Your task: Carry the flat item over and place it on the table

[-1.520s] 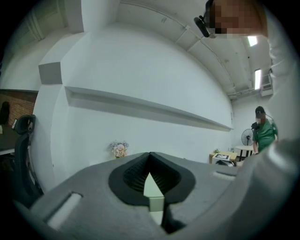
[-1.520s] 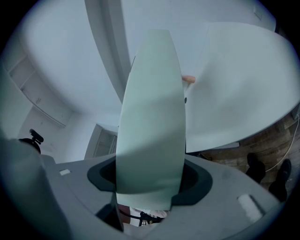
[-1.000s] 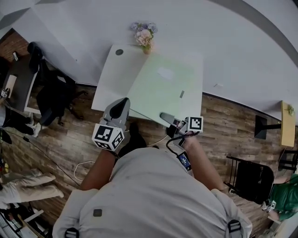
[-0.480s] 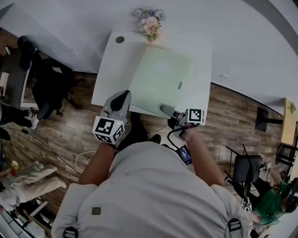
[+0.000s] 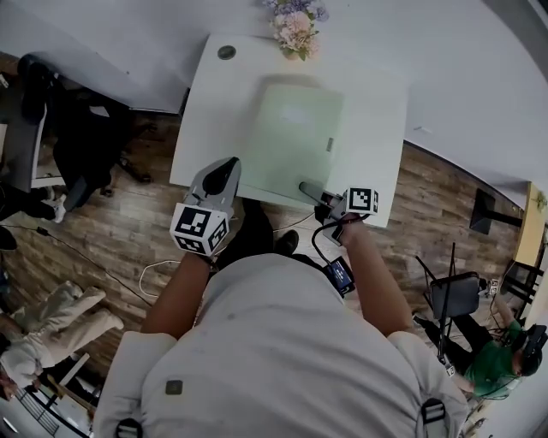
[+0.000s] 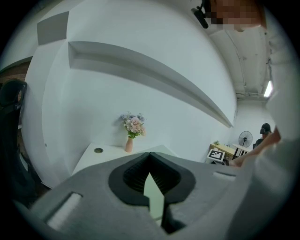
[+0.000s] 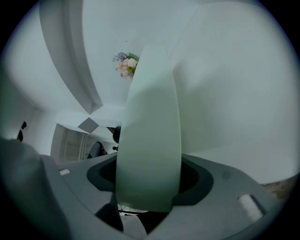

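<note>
Seen from above, a person stands at the near edge of a white rectangular table point(image 5: 214, 111), holding a two-jaw gripper in each hand. A pale green, flat rectangular board point(image 5: 295, 137) lies spread above the middle of the tabletop, its far edge reaching toward a small vase of pink and purple flowers point(image 5: 295, 24) at the table's back. The right gripper point(image 5: 306, 188) has the board's near edge between its jaws. Its own view shows the green surface filling the gap, with the pads clamped on it. The left gripper point(image 5: 227, 167) hovers just beside the board's near left corner. Its jaw tips are pressed together on nothing, and only a sliver of green shows through the slit behind them. The carrying looks nearly complete, since the board is already over the table rather than the brown wooden floor point(image 5: 111, 231). A soft shadow along its far left edge suggests that it may not lie fully flat, though that is unclear. Lowering it completely, releasing the right jaws and drawing back appear to remain.
</note>
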### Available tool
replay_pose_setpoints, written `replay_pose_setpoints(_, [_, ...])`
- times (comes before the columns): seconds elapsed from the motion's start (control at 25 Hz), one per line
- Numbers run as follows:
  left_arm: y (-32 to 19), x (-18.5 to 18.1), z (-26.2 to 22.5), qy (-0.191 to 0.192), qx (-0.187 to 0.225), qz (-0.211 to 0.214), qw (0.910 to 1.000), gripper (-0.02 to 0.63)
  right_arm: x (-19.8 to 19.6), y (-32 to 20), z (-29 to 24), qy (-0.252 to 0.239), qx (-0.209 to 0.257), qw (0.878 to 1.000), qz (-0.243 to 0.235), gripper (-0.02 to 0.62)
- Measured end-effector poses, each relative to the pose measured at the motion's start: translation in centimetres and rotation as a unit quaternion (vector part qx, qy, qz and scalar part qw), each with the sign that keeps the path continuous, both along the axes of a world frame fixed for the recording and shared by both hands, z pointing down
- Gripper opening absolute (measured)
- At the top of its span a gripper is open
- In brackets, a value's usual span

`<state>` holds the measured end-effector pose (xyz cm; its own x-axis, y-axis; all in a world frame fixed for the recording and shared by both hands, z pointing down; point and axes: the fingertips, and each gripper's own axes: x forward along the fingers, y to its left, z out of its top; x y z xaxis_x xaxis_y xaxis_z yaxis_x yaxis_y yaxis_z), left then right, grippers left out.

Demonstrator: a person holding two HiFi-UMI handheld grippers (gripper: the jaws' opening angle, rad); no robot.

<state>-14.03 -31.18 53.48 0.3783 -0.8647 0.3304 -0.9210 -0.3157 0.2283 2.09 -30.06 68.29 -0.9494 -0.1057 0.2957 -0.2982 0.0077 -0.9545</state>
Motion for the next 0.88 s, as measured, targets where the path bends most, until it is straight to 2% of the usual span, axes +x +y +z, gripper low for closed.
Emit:
replay_pose_setpoints(0.28, [-0.8, -2.7, 2.4, 0.005, -0.025, 0.000, 0.9997, 0.000, -1.0, -0.5, 3.2, 0.033, 0.024, 0.999, -0.026, 0.308])
replay_pose_setpoints(0.6, [-1.9, -2.2, 3.8, 0.006, -0.040, 0.013, 0.9991, 0.000, -0.8, -1.3, 5.5, 0.041, 0.033, 0.998, -0.023, 0.309])
replay_pose_setpoints(0.88, [-2.1, -1.7, 4.9, 0.015, -0.055, 0.024, 0.9981, 0.000, 1.0, -2.2, 8.6, 0.109, 0.048, 0.993, -0.022, 0.372])
